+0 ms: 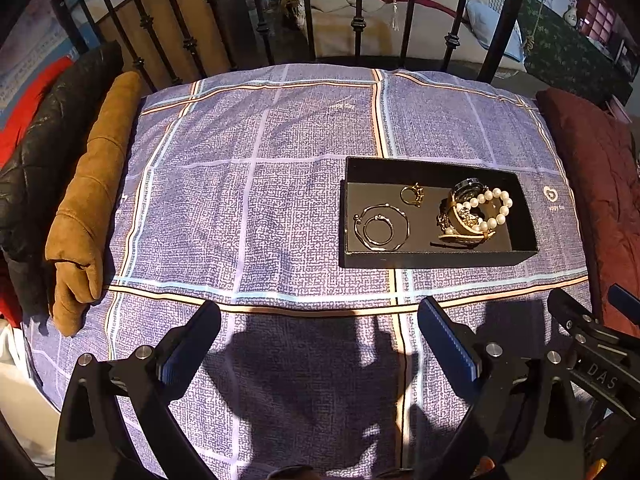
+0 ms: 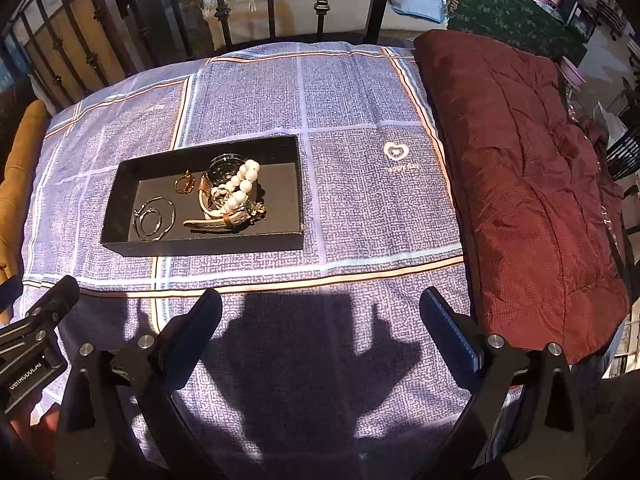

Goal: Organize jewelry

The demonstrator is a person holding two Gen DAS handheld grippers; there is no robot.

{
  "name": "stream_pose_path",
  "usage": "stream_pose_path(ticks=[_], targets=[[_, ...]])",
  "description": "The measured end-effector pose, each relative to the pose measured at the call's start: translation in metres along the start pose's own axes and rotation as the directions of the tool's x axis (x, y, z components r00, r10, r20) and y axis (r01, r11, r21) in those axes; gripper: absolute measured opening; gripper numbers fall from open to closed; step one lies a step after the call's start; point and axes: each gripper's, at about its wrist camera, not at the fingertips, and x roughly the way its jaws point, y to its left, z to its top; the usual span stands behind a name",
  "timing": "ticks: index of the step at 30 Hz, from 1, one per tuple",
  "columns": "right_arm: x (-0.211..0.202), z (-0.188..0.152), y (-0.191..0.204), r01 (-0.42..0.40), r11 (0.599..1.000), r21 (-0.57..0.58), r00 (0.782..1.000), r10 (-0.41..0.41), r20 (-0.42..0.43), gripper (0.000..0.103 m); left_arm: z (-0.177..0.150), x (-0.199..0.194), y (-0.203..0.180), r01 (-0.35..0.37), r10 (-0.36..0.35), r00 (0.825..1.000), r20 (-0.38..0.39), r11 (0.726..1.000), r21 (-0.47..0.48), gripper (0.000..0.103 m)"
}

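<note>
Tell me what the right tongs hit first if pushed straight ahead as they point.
Probably only the blue checked cloth: the open right tongs aim past the black tray, which sits left of their line. Depth is unclear.

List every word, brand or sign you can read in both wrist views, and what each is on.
"DAS": on the right gripper's black body, seen in the left wrist view; any letters beyond these are out of sight.
"GenRobot.AI": on the left gripper's body, low left in the right wrist view; partly cut off, so the reading is unsure.
Heart emblem on the blue checked cloth, with small words under it: too blurred to read surely.
</note>
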Motion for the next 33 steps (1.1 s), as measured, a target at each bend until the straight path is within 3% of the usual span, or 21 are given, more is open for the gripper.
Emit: stream_pose_path(ticks=[12,19,24,33], targets=[[0.0021,-0.0013,0.0025,-0.005,1.000,-0.005,1.000,0.005,-0.008,0.097,-0.0010,0.0011,0.0036,-0.015,0.014,1.000,0.011,1.000,0.007,0.097],[0.0007,-0.0027,0.0029,-0.004,1.000,-0.004,1.000,0.004,-0.003,0.097,-0.0066,-0.0046,0.0107,-0.047,0.050,0.997,0.061,0.998,-0.050,0.097],[-0.0011,-0.0018,0.0025,-0.001,1.000,-0.006,1.000,0.001,0.002,0.097,-0.0063,0.0025,0.0057,-0.004,0.004,1.000,0.010,1.000,-0.003,0.097],[-0.0030,-0.0018,-0.0041,-0.016,1.000,0.025,1.000,0.016,0.002,0.097,-0.0068,0.0022,0.0039,-0.004,0.004,1.000,0.002,1.000,0.000,0.097]])
